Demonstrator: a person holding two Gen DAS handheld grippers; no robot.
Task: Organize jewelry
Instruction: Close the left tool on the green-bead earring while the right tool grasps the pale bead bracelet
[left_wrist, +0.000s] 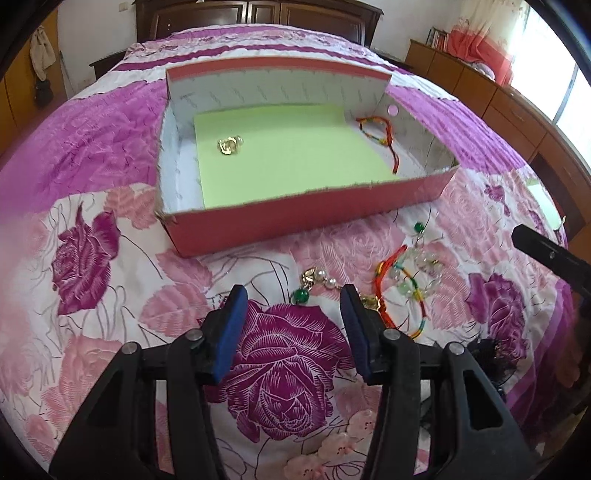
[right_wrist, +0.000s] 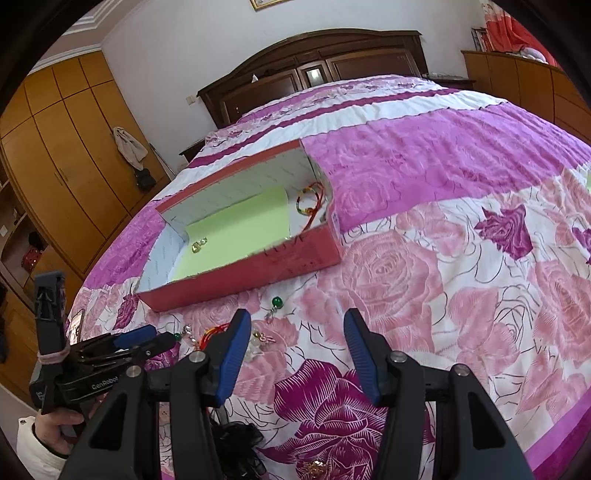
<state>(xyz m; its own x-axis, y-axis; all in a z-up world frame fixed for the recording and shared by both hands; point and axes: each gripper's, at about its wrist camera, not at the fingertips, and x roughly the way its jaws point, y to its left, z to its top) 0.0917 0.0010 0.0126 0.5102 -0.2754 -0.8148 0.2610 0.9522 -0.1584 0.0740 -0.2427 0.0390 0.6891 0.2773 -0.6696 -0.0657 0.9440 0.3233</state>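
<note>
A red cardboard box (left_wrist: 295, 218) with a green paper lining sits on the bed; it also shows in the right wrist view (right_wrist: 258, 273). Inside lie a gold piece (left_wrist: 229, 146) (right_wrist: 199, 244) and a red braided bracelet (left_wrist: 376, 129) (right_wrist: 310, 201). In front of the box lies a pile of jewelry: a pearl and green bead piece (left_wrist: 314, 284), a red and multicolour cord bracelet (left_wrist: 399, 295) and clear beads (left_wrist: 421, 262). My left gripper (left_wrist: 293, 299) is open and empty just before the pile. My right gripper (right_wrist: 295, 325) is open and empty, right of the pile (right_wrist: 258, 338).
A floral pink and purple bedspread (left_wrist: 110, 258) covers the bed. A black hair tie (left_wrist: 491, 354) (right_wrist: 240, 435) lies near the front edge. A gold flower piece (right_wrist: 317, 469) lies by the right gripper. Wooden headboard (right_wrist: 314, 74) and wardrobes (right_wrist: 66, 147) stand around.
</note>
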